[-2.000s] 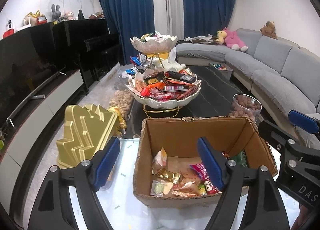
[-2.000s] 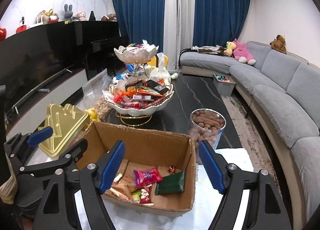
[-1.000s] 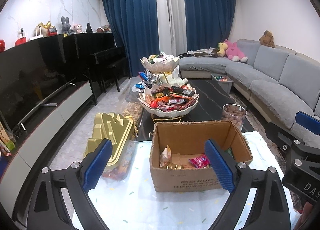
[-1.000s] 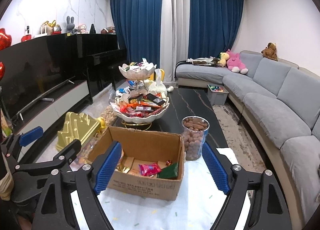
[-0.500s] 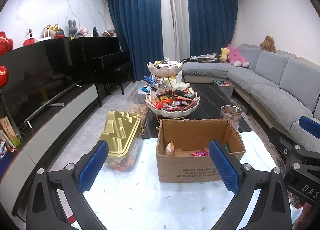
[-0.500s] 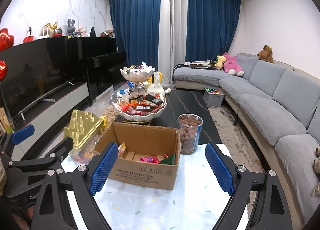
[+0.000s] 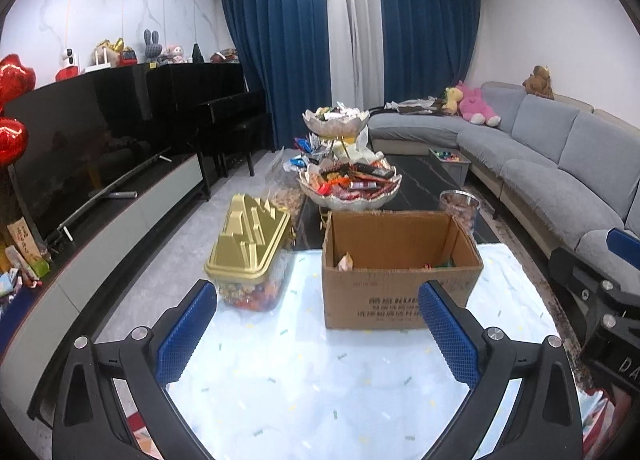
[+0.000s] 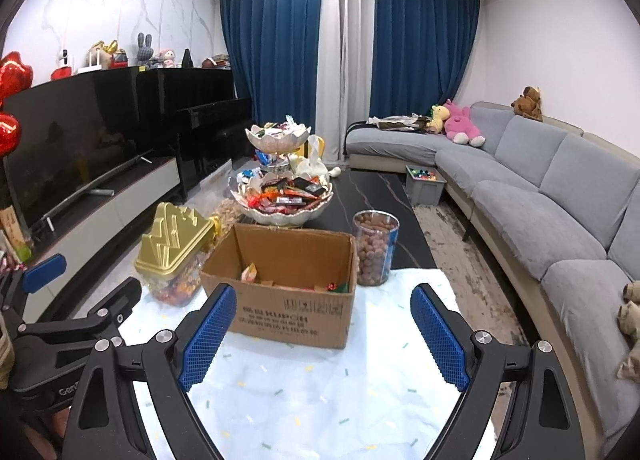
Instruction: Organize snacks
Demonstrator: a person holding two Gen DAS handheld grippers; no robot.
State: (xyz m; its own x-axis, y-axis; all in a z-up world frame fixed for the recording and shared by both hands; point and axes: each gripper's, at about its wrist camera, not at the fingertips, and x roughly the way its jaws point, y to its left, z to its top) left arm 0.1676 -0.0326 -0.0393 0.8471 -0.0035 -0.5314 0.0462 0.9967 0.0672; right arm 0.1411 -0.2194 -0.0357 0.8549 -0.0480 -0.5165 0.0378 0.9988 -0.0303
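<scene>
Both my tools are empty. My left gripper has its jaws spread wide, nothing between the blue pads. My right gripper is also spread wide, nothing held. Both hang over the near end of the pale confetti-print tablecloth.

The cardboard box sits on that cloth ahead of both grippers, top open, a few snack packets visible low inside. Just left of it is the clear tub with the gold lid, full of small wrapped sweets. A clear jar of brown nuts stands just beside the box's far right corner. Behind the box, on the dark table, is the two-tier snack stand, both bowls piled with wrapped snacks. The grey sofa runs along the right.
</scene>
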